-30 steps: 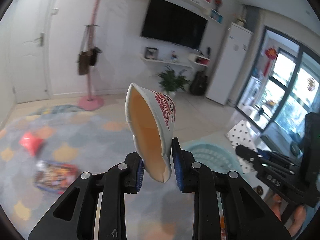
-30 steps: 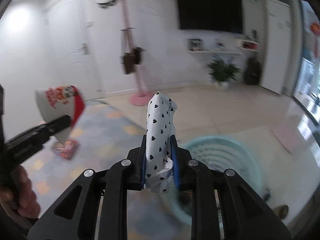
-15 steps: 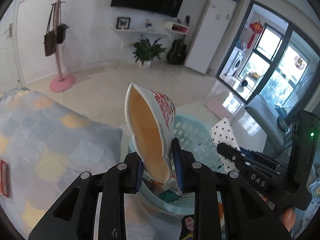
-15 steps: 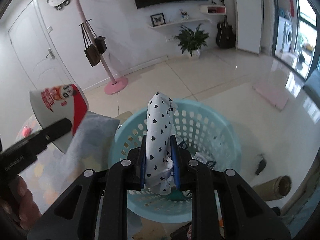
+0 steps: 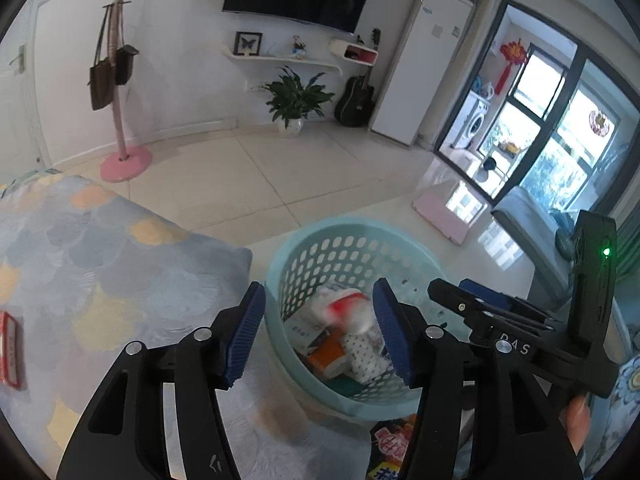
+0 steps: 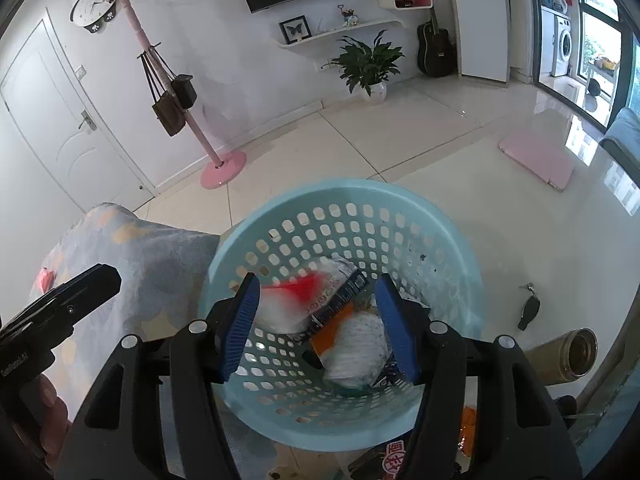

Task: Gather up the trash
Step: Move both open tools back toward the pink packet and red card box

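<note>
We have both grippers spread wide and empty over the teal basket point(image 6: 448, 232), their jaws having just been opening. The left gripper point(image 5: 318, 330) sits nearer the red wrapper point(image 5: 10, 350), on the rug point(image 5: 120, 264) at nine o'clock.

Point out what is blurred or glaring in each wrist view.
Left wrist view: the red-and-white cup in the blue basket is motion-smeared; window light glares off the floor tiles. Right wrist view: the same cup is a red-white smear, while the basket rim stays sharp; fisheye bends the walls.
</note>
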A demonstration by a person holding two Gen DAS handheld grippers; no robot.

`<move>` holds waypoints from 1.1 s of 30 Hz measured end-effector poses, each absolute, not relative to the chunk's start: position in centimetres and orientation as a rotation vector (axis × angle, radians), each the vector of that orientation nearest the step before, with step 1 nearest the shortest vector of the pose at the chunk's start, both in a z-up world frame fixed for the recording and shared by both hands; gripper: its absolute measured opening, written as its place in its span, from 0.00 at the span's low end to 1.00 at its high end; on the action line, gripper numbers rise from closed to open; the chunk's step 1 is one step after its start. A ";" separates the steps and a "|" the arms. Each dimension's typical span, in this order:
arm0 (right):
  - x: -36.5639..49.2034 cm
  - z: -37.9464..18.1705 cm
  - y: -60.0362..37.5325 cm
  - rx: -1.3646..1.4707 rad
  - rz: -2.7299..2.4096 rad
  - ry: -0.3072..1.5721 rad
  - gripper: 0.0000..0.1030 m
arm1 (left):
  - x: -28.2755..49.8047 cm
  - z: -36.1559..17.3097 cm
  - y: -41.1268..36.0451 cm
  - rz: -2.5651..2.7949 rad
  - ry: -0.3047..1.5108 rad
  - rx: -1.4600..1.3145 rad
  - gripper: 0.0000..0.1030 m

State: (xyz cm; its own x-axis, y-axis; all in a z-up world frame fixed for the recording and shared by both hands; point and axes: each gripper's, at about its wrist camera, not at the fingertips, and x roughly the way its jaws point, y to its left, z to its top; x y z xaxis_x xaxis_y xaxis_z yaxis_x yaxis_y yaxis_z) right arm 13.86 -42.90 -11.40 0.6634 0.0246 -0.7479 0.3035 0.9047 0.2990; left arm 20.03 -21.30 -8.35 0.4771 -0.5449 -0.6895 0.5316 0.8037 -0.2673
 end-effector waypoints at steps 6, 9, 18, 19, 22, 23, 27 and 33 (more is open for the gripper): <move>14.0 -9.3 -40.1 0.382 -0.104 0.802 0.55 | 19.3 -6.5 -18.6 -0.619 0.799 -0.057 0.53; 14.1 -7.9 -37.8 0.357 -0.062 0.773 0.55 | 18.8 -5.4 -16.3 -0.588 0.763 -0.092 0.53; 16.8 -5.0 -27.3 0.255 0.170 0.727 0.55 | 18.1 -2.7 -4.7 -0.337 0.665 -0.190 0.53; 17.2 -4.8 -26.3 0.239 0.187 0.730 0.55 | 18.0 -2.5 -3.1 -0.302 0.656 -0.200 0.53; 18.7 -4.9 -22.1 0.190 0.273 0.750 0.55 | 18.1 -2.0 1.3 -0.199 0.648 -0.210 0.53; 19.3 -5.0 -20.5 0.165 0.294 0.757 0.55 | 18.1 -2.2 3.2 -0.150 0.648 -0.211 0.53; 21.7 -5.9 -15.1 0.091 0.424 0.799 0.55 | 18.5 -3.3 8.3 0.021 0.660 -0.156 0.55; 25.3 -7.9 -10.3 0.070 0.540 0.848 0.55 | 18.9 -5.7 13.7 0.110 0.679 -0.236 0.58</move>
State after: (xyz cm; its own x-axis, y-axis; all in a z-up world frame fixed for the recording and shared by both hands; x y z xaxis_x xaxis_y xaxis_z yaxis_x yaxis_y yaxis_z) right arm 25.26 -10.30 -7.95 0.5359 0.4806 -0.6942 -0.4261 0.8638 0.2690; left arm 18.89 13.72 -5.67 0.7734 0.0235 -0.6335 -0.1772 0.9675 -0.1804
